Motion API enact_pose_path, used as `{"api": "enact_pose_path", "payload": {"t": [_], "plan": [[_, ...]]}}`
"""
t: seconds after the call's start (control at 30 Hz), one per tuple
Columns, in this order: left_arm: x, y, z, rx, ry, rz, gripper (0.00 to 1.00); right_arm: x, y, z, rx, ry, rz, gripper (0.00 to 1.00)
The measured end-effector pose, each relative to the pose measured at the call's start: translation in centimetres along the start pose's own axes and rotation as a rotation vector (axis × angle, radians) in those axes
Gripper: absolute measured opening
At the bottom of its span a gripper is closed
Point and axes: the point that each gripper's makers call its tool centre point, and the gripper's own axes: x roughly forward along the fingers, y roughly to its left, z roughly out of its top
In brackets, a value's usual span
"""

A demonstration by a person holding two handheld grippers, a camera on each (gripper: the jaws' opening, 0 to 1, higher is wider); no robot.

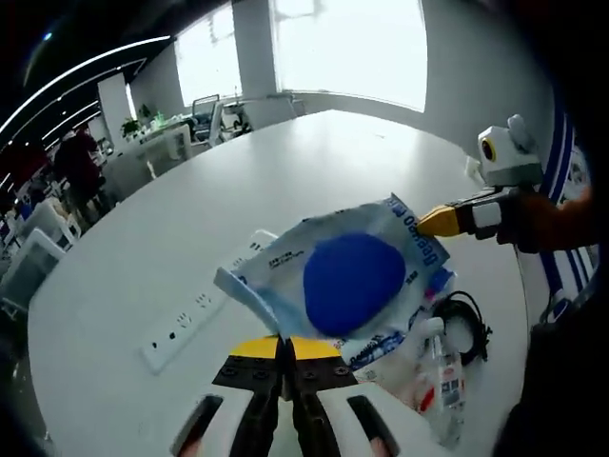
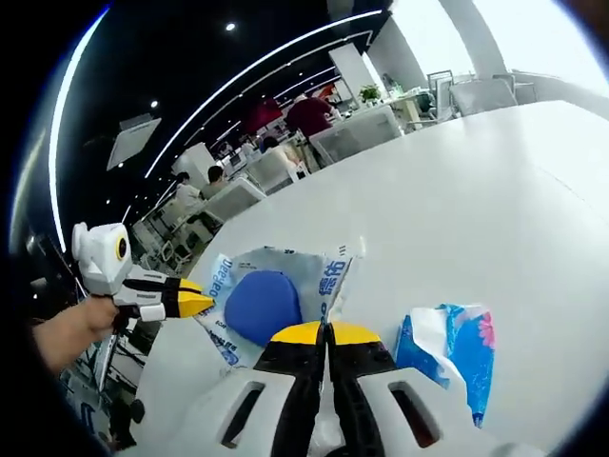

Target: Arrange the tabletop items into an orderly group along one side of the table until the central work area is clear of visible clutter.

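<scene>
A clear plastic packet (image 1: 347, 276) holding a round blue sponge (image 1: 353, 283) is clamped at opposite edges by the left gripper (image 1: 284, 347) and right gripper (image 2: 324, 332), jaws together; a clear bottle (image 1: 440, 376) at 4 o'clock is partly hidden.

bright windows along the far wall (image 1: 347, 43) | white office chairs beside distant desks (image 2: 357, 133) | seated people in the background (image 2: 306, 114) | curved white ceiling light strips (image 2: 276, 67)
</scene>
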Motion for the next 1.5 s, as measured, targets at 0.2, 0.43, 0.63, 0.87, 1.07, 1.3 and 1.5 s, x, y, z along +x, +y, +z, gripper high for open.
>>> {"api": "enact_pose_path", "payload": {"t": [0.2, 0.43, 0.63, 0.87, 1.07, 1.3, 1.5], "plan": [[0.8, 0.9, -0.3, -0.046, -0.002, 0.016, 0.0, 2.1, -0.2, 0.9, -0.095, 0.041, 0.002, 0.0], [1.5, 1.4, -0.9, -0.1, 0.0, 0.032, 0.0, 3.9, -0.6, 0.9, -0.185, 0.087, 0.008, 0.0], [1.9, 1.1, -1.7, -0.116, 0.013, 0.034, 0.0, 4.9, -1.2, -0.2, -0.219, 0.113, 0.009, 0.0], [2.9, 1.1, -3.0, -0.137, 0.036, 0.035, 0.0, 6.4, -2.0, -1.1, -0.252, 0.136, 0.003, 0.0], [3.6, 1.5, -4.3, -0.163, 0.036, 0.044, 0.0, 7.4, -2.2, -2.0, -0.268, 0.157, 0.003, 0.0], [4.3, 1.7, -5.5, -0.194, 0.052, 0.046, 0.0, 8.6, -2.4, -2.8, -0.299, 0.178, 0.006, 0.0], [4.7, 1.9, -6.2, -0.231, 0.05, 0.049, 0.0, 9.5, -2.7, -3.4, -0.322, 0.195, 0.003, 0.0]]}}
